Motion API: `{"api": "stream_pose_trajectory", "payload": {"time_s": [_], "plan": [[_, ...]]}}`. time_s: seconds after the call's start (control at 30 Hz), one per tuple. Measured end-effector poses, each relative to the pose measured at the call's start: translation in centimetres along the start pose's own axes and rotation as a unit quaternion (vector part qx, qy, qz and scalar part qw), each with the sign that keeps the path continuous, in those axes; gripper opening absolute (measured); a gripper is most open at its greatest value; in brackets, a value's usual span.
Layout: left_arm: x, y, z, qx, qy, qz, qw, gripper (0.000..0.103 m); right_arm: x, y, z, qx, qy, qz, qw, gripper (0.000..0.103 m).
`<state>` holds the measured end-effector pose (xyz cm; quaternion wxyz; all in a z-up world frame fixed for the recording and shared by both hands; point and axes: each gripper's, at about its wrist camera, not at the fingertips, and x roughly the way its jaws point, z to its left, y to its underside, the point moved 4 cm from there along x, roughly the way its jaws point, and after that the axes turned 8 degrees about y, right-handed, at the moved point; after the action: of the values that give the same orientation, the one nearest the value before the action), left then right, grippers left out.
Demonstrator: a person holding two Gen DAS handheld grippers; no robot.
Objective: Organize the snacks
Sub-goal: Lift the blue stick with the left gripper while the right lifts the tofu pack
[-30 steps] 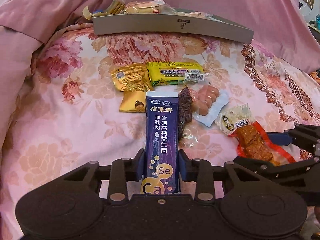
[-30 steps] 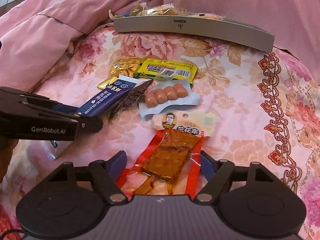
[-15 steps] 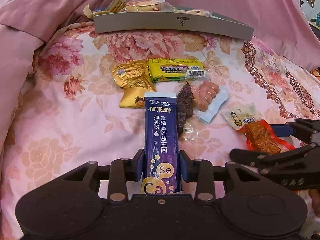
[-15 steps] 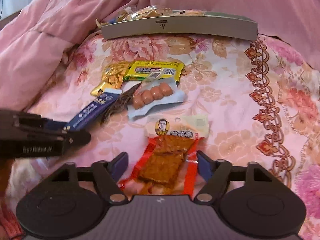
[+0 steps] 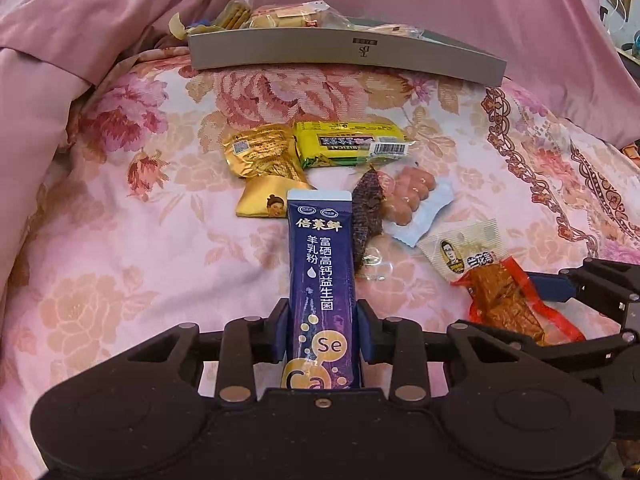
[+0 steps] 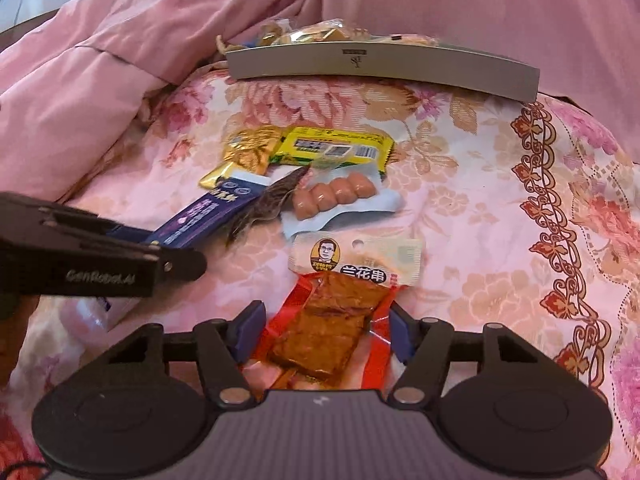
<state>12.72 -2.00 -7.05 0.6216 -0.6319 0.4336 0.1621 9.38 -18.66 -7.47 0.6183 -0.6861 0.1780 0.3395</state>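
Observation:
My left gripper (image 5: 322,330) is shut on a long dark blue milk-powder stick pack (image 5: 320,272), which points away from me. My right gripper (image 6: 326,330) is shut on the lower end of a red tofu-skewer pack (image 6: 340,312). Both show from the side in the other view: the left gripper (image 6: 176,262) and the right gripper (image 5: 560,320). A grey snack tray (image 5: 344,50) with several packs in it sits at the back of the bed.
On the floral bedspread lie a yellow-green pack (image 5: 352,142), gold packs (image 5: 260,156), a dark jerky strip (image 5: 366,216) and a sausage pack (image 5: 412,200). Pink quilt folds (image 6: 100,92) rise at the left and behind the tray.
My right gripper has closed in on the tofu-skewer pack. Both grippers have shifted a little relative to the bed, each with its pack.

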Motion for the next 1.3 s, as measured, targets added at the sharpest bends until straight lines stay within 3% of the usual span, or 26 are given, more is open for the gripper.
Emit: {"api": "stream_pose_trajectory", "payload": {"time_s": [0.27, 0.7, 1.07, 1.3], "plan": [[-1.2, 0.6, -0.9, -0.02, 0.017, 0.013, 0.9996, 0.034, -1.3, 0.3, 0.1, -0.014, -0.032, -0.005, 0.999, 0.063], [-1.6, 0.8, -1.3, -0.025, 0.023, -0.001, 0.9994, 0.033, -2.0, 0.1, 0.3, -0.033, -0.03, -0.02, 0.999, 0.057], [-1.7, 0.8, -1.1, -0.027, 0.018, -0.01, 0.9994, 0.032, 0.4, -0.6, -0.2, 0.023, -0.034, 0.027, 0.999, 0.069], [-1.9, 0.7, -1.0, -0.031, 0.019, -0.017, 0.9992, 0.032, -0.2, -0.2, 0.6, -0.017, -0.015, 0.0, 1.0, 0.056]]}}
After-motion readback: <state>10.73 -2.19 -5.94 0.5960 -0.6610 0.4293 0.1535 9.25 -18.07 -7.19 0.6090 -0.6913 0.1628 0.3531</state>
